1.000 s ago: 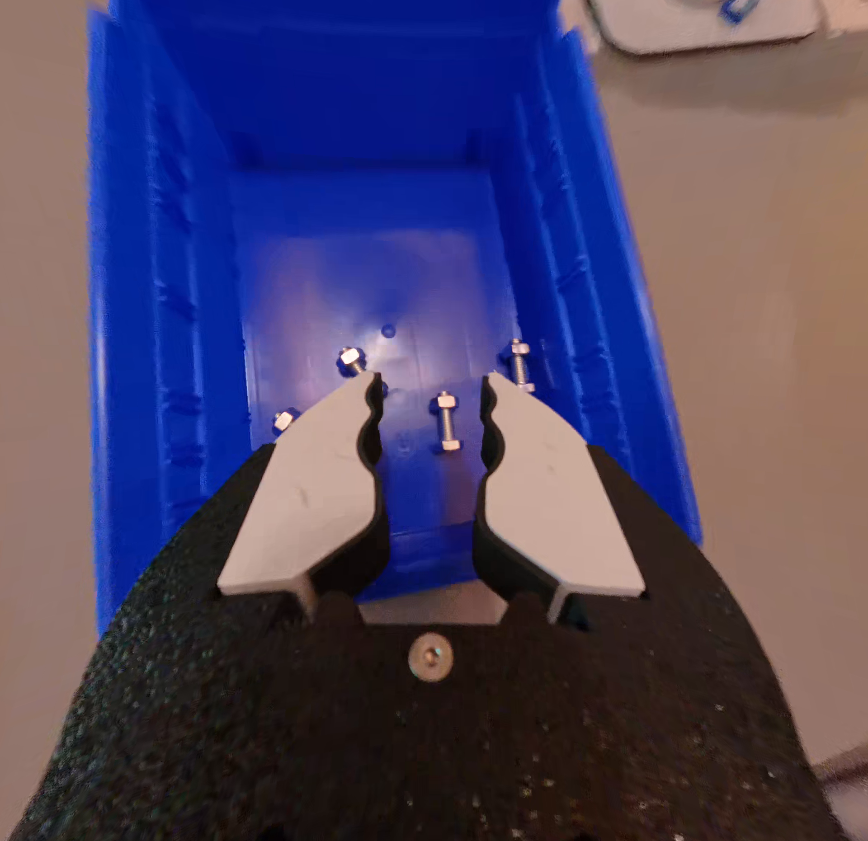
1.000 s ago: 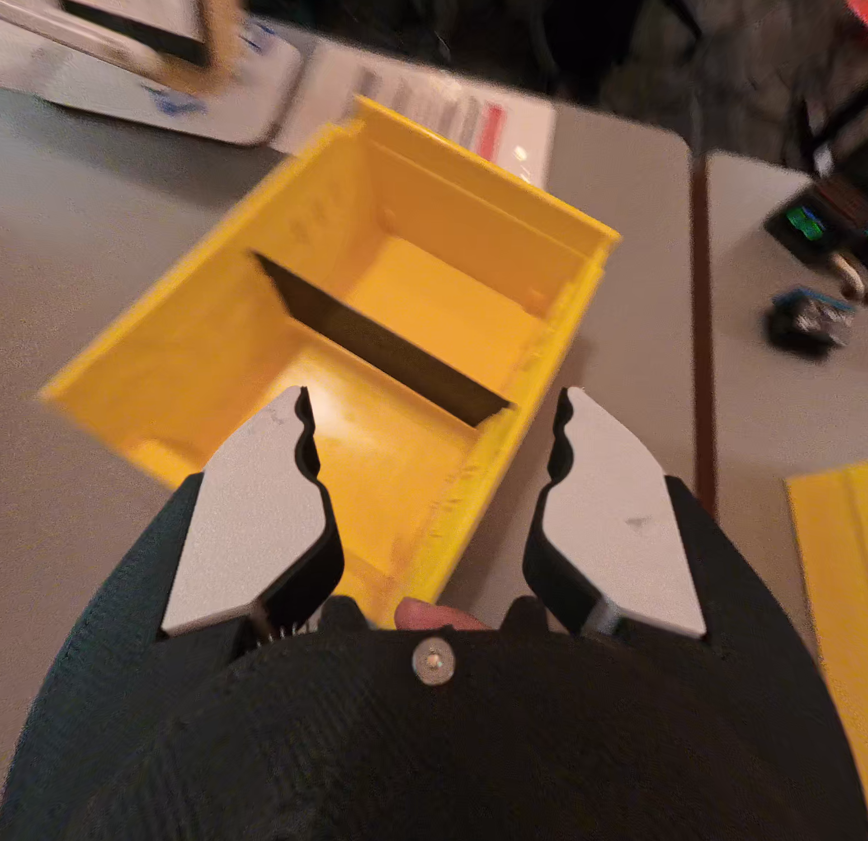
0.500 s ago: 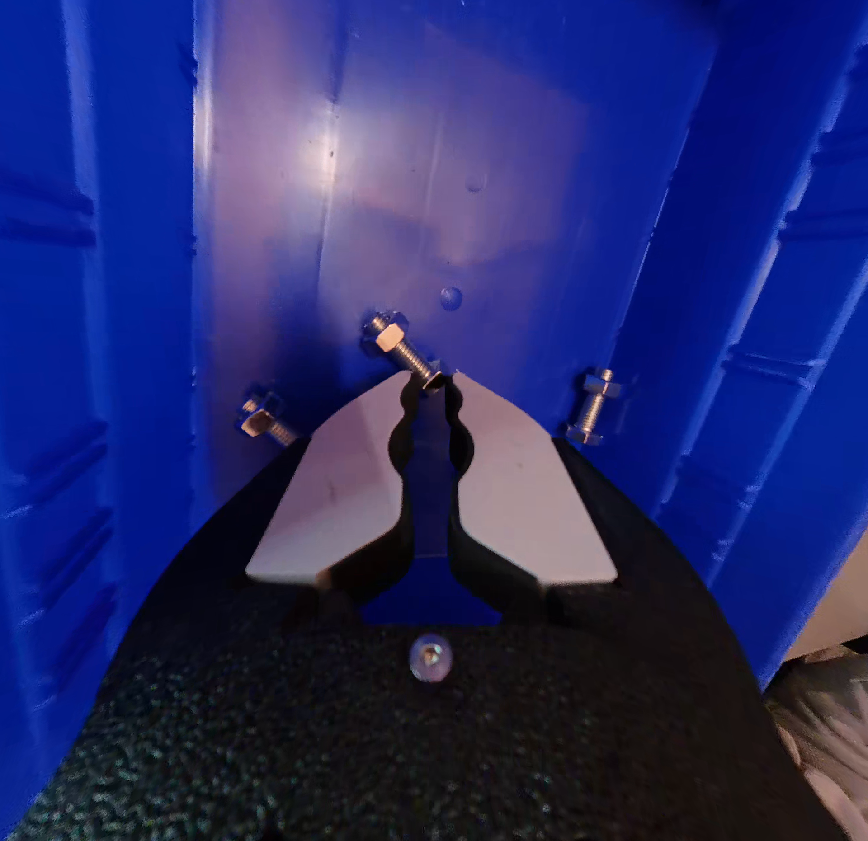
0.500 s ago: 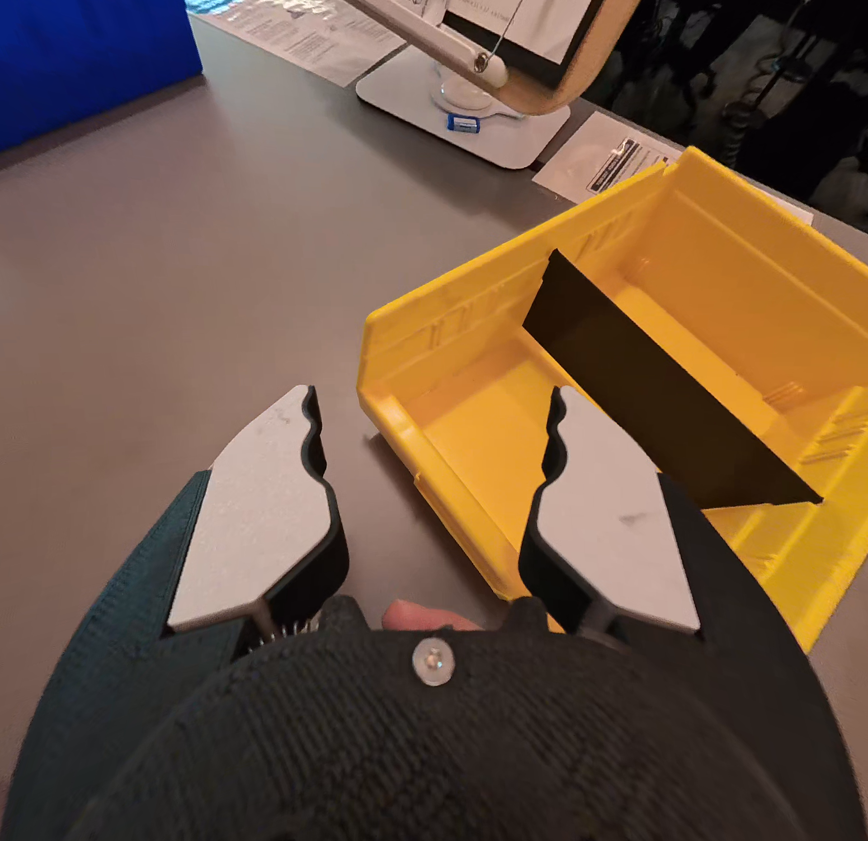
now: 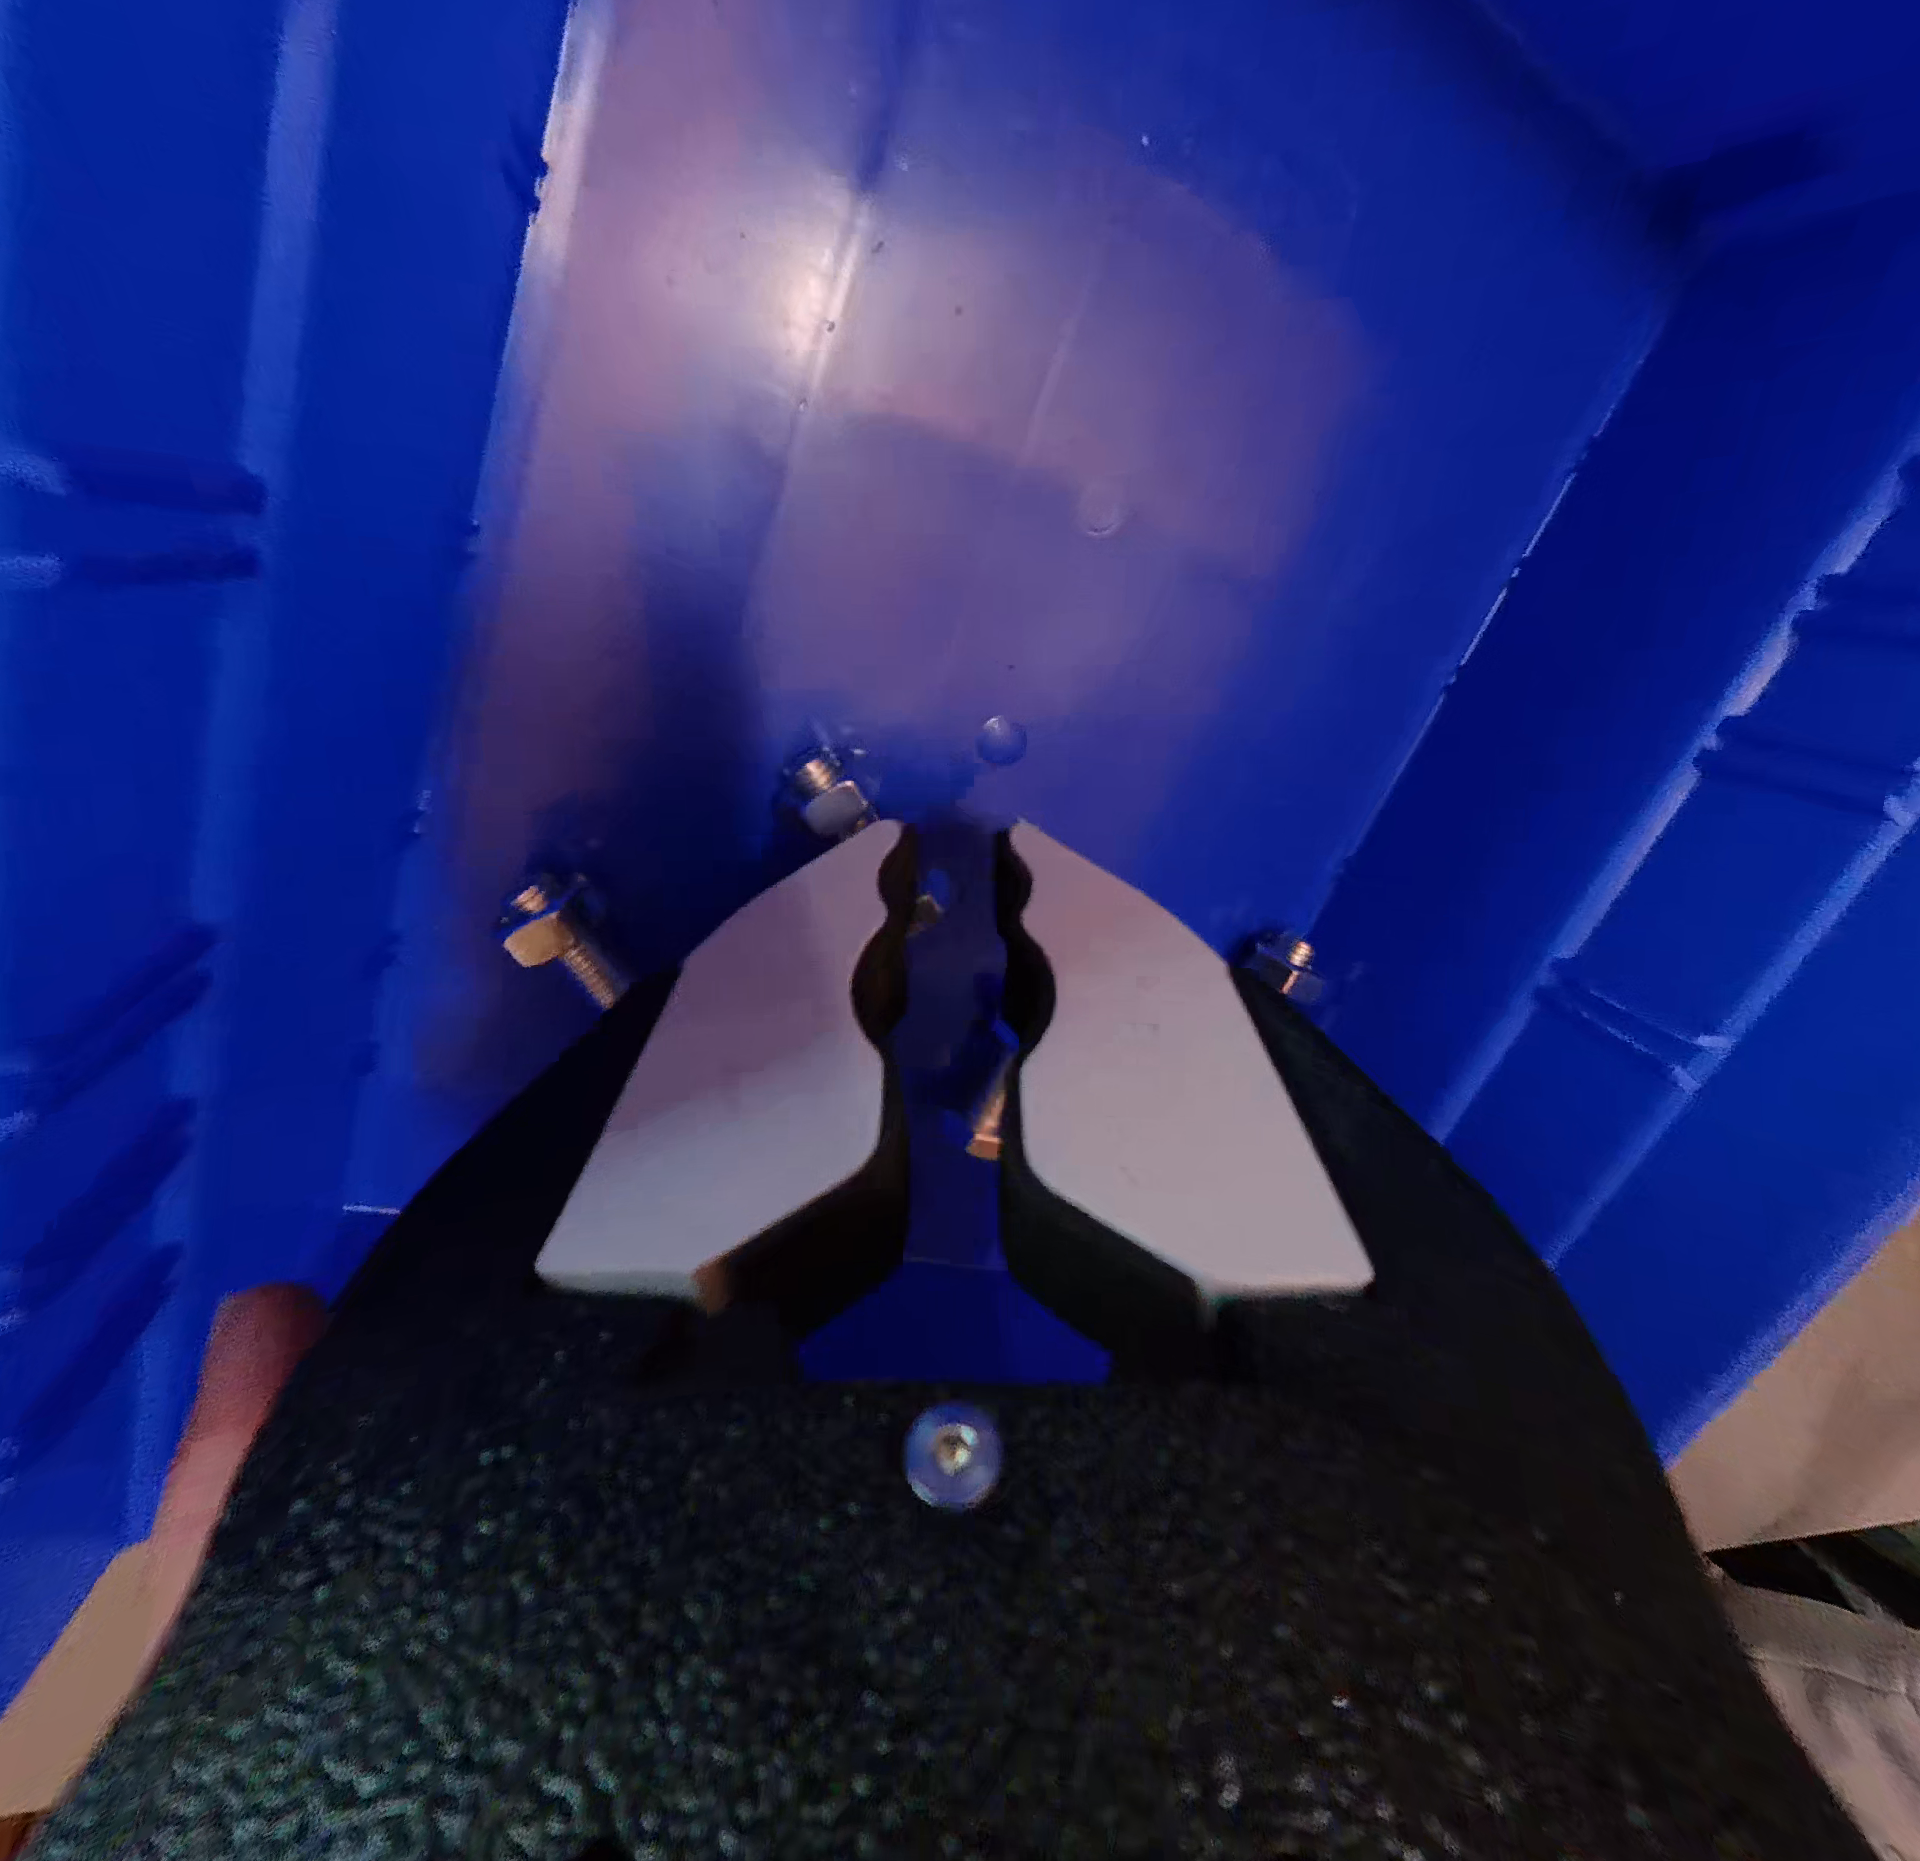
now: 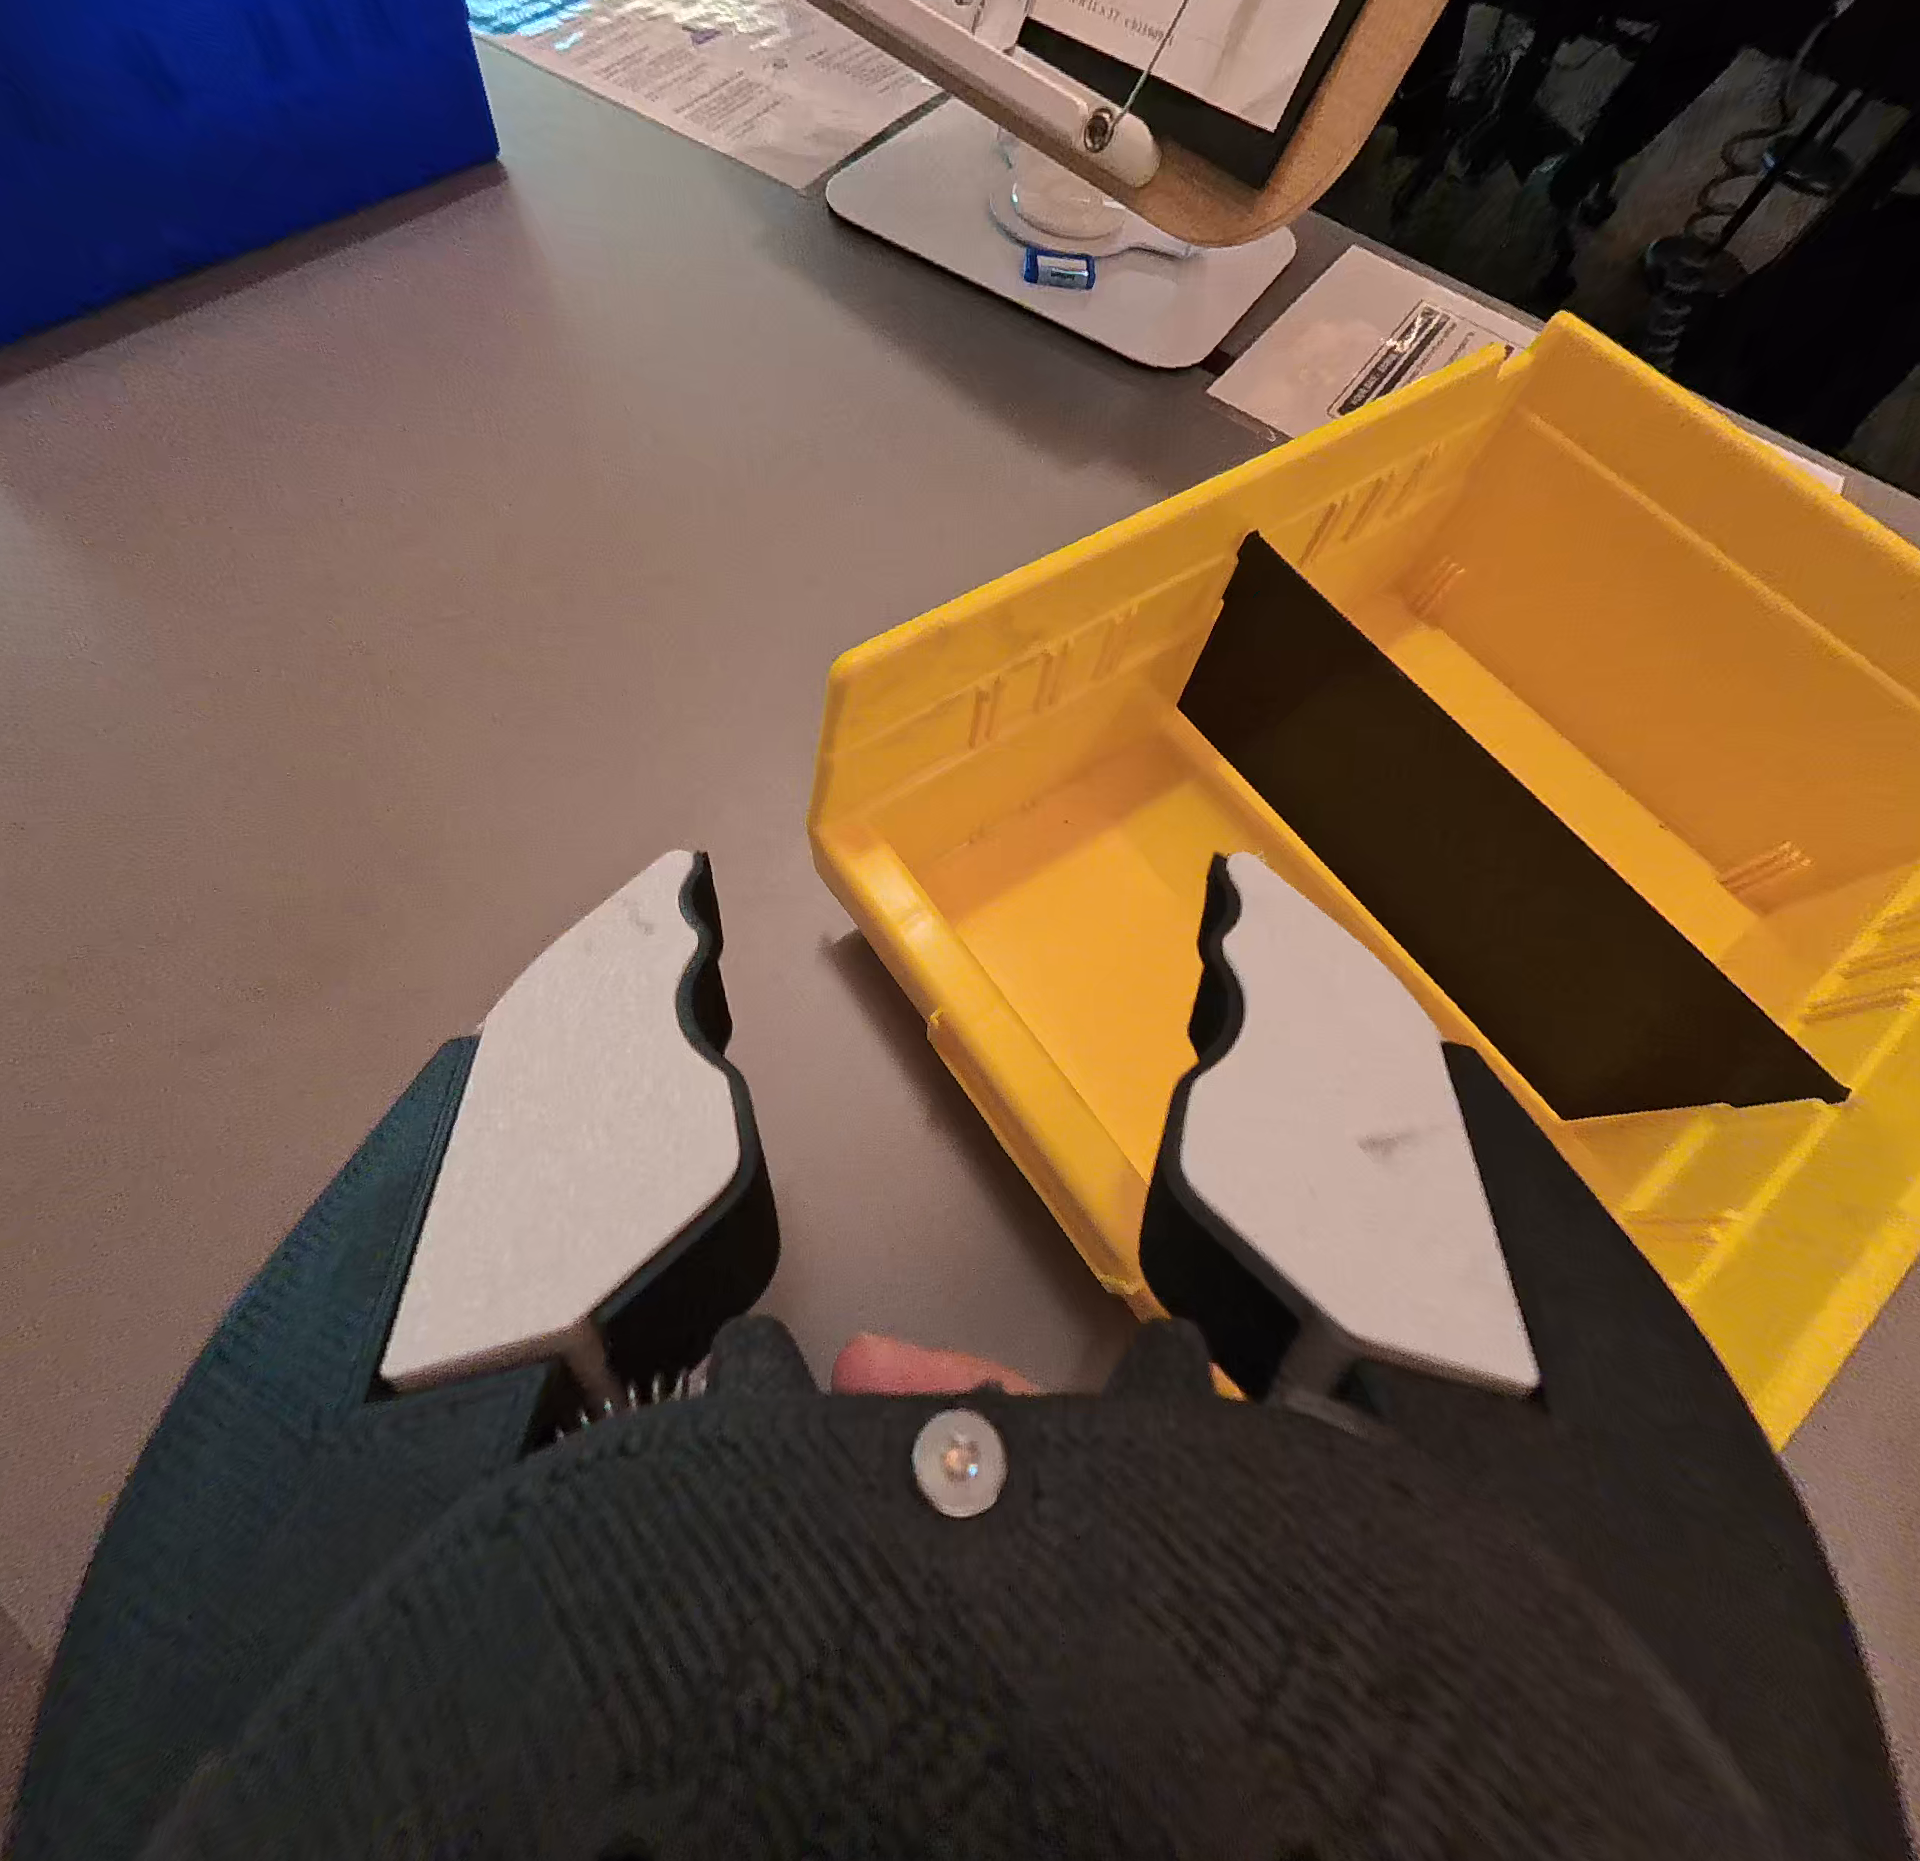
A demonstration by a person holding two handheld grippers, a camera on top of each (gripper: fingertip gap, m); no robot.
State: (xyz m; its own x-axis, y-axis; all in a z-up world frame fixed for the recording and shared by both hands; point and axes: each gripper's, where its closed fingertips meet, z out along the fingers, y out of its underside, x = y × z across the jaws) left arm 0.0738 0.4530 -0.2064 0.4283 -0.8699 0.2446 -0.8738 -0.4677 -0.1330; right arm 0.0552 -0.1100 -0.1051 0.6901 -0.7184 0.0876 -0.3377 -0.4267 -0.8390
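- A small bolt (image 5: 982, 1115) sits between the nearly closed fingers of the left gripper (image 5: 951, 835) inside the blue bin (image 5: 1558, 668); whether the pads press it cannot be told.
- Loose bolts lie just left (image 5: 556, 944), just ahead-left (image 5: 831, 798) and right (image 5: 1283, 964).
- The right gripper (image 6: 961, 866) is wide apart and bare above the worktop (image 6: 416, 616), its right finger over the yellow bin (image 6: 1039, 668) with a black divider (image 6: 1475, 845).

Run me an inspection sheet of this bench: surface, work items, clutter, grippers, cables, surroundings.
Surface: grey table, bare between the bins.
Work items: blue bin with loose bolts on its floor; yellow bin with a black divider, no contents seen.
Clutter: white-based stand; printed papers.
Grippers: left gripper inside the blue bin, jaws narrow, one bolt between the fingers, grip unclear. Right gripper wide open, holding nothing, at the yellow bin's near corner.
Cables: what looks like a coiled cable beyond the table.
Surroundings: dark, unclear.
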